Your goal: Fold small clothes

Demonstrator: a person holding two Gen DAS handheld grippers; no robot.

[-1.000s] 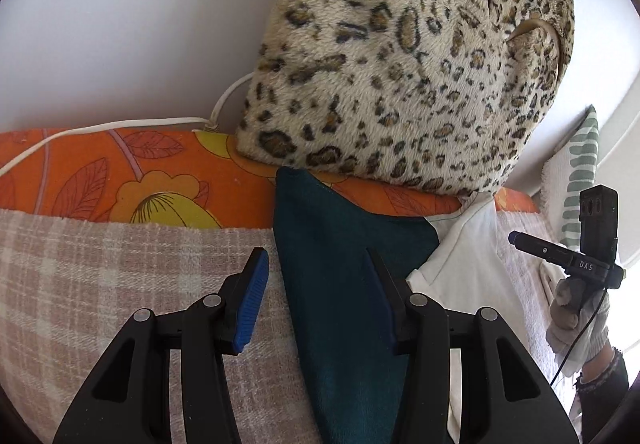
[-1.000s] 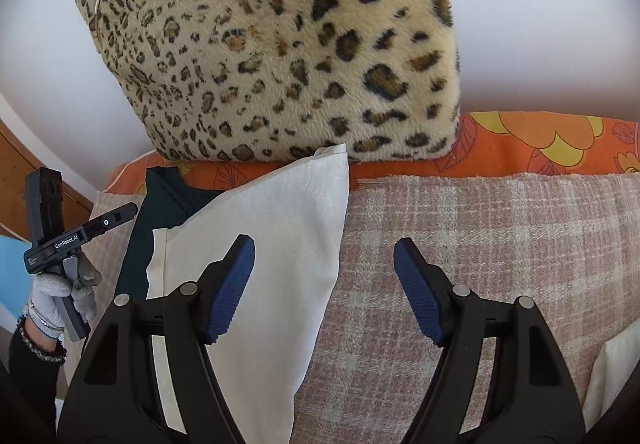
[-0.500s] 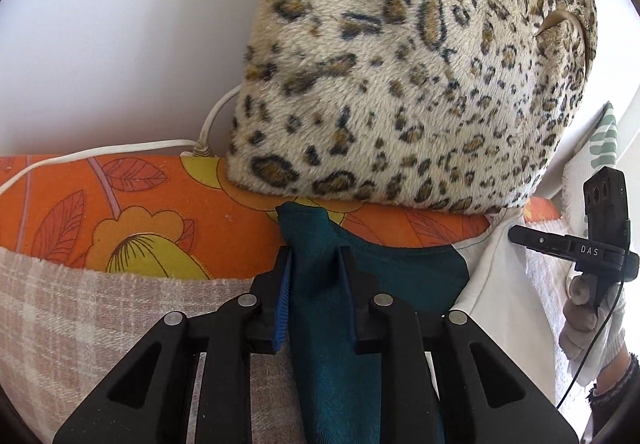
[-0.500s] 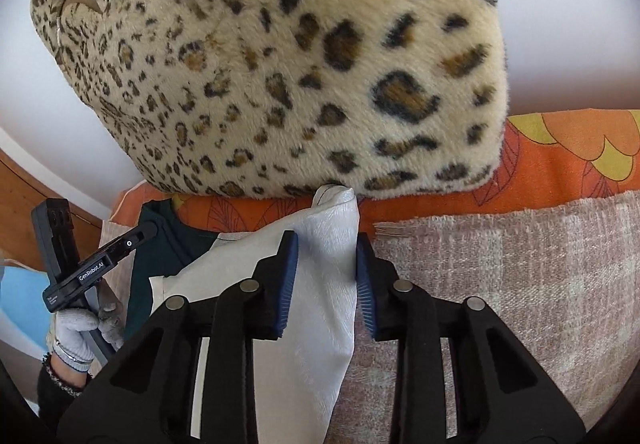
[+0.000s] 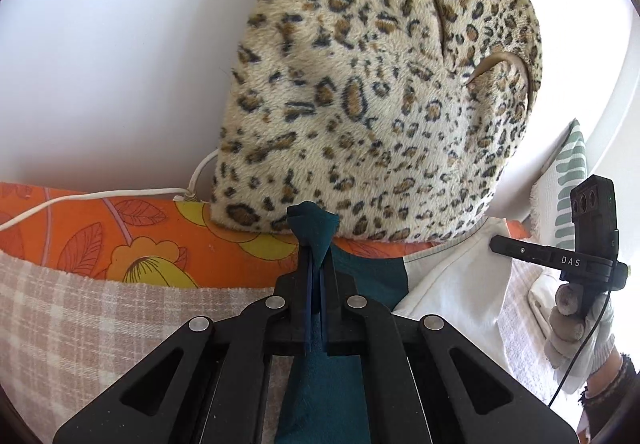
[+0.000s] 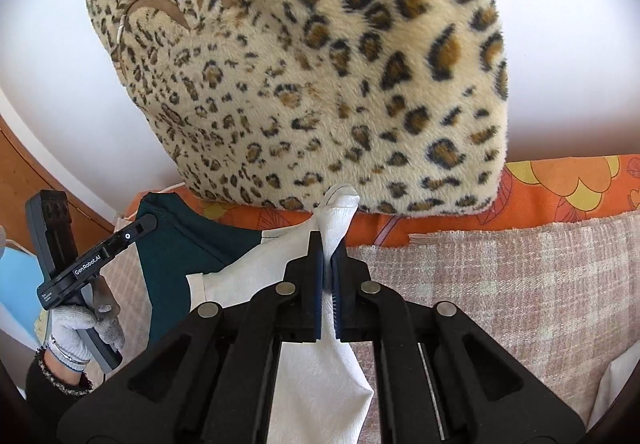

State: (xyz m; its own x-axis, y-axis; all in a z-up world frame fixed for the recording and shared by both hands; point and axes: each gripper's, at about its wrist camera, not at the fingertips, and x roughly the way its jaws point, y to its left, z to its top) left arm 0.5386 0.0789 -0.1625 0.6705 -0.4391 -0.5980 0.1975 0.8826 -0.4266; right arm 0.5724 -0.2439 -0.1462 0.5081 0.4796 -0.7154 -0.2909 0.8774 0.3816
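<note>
My left gripper (image 5: 316, 284) is clamped on the teal corner of the garment (image 5: 316, 232), the cloth bunching just past its tips. My right gripper (image 6: 327, 264) pinches the same garment's white corner (image 6: 338, 212). The piece lies on the plaid blanket (image 6: 500, 284) between both tools. Just beyond the tips sits a leopard-print cushion (image 5: 380, 104) on an orange floral sheet (image 5: 120, 228).

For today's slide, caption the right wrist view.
Right gripper shut on white cloth corner below leopard-print plush cushion.
</note>
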